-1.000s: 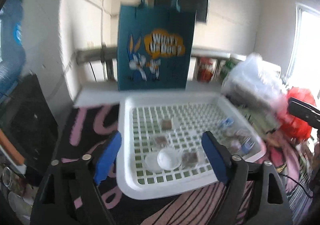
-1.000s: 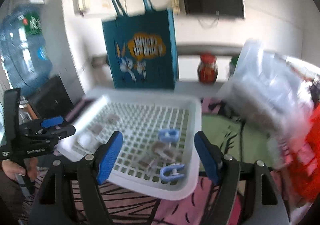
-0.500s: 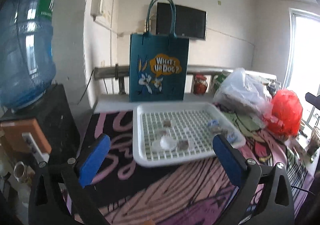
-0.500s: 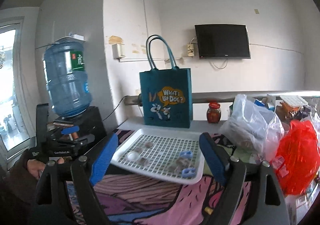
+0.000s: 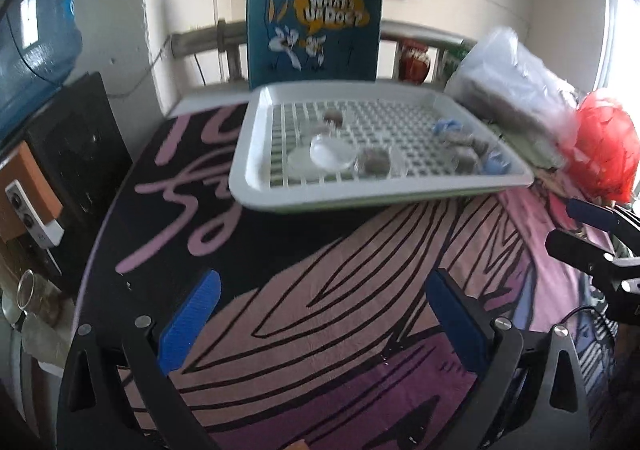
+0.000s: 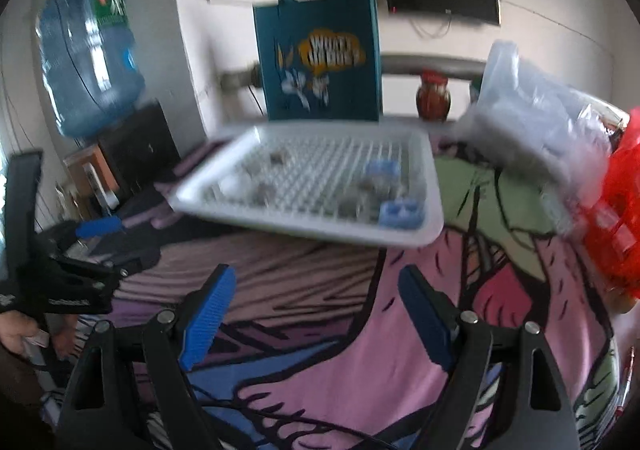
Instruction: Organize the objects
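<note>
One tray (image 5: 256, 186) — two blue clips (image 6: 401, 212) inside.

The table is covered with a cartoon-print cloth (image 5: 360, 290), black with pink lettering on the left, pink and purple with black lines in front. A white grid tray (image 5: 256, 154) is set directly on it toward the back. A clear plastic bag (image 5: 516, 90) and a red bag (image 5: 608, 146) are piled at the right edge, just beside the tray.
</note>
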`<act>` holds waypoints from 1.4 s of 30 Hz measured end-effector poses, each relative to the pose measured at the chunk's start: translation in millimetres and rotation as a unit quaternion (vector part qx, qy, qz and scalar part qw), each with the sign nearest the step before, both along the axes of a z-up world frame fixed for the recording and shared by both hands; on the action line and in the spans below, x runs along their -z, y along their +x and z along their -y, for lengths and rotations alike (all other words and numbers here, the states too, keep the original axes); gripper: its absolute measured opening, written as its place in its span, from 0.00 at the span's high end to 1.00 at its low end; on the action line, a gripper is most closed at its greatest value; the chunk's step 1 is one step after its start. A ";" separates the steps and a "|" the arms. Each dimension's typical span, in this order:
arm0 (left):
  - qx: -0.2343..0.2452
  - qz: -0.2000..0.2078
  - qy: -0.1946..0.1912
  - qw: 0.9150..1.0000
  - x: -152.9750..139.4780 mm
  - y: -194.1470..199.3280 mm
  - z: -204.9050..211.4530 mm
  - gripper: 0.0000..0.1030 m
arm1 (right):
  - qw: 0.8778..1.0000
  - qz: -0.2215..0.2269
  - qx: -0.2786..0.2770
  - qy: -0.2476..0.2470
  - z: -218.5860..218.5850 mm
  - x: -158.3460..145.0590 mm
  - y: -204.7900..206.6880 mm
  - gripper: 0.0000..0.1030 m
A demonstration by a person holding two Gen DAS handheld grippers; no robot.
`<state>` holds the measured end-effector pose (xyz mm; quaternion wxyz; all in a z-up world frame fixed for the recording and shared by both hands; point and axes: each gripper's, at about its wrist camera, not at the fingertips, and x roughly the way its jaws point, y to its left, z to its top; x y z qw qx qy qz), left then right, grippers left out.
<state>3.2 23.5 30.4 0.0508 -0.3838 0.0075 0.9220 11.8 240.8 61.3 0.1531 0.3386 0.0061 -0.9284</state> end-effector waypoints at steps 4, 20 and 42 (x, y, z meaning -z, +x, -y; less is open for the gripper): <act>-0.005 0.016 -0.007 1.000 11.0 -7.4 -3.7 0.00 | 1.000 0.017 0.002 0.012 2.7 12.7 -7.6 0.18; 0.013 0.077 -0.030 0.996 30.2 -21.5 -16.2 0.00 | 0.991 0.104 0.043 0.067 5.0 46.3 -35.7 0.16; 0.011 0.078 -0.027 0.997 30.5 -22.1 -15.8 0.00 | 0.990 0.114 0.041 0.073 6.8 49.7 -38.3 0.00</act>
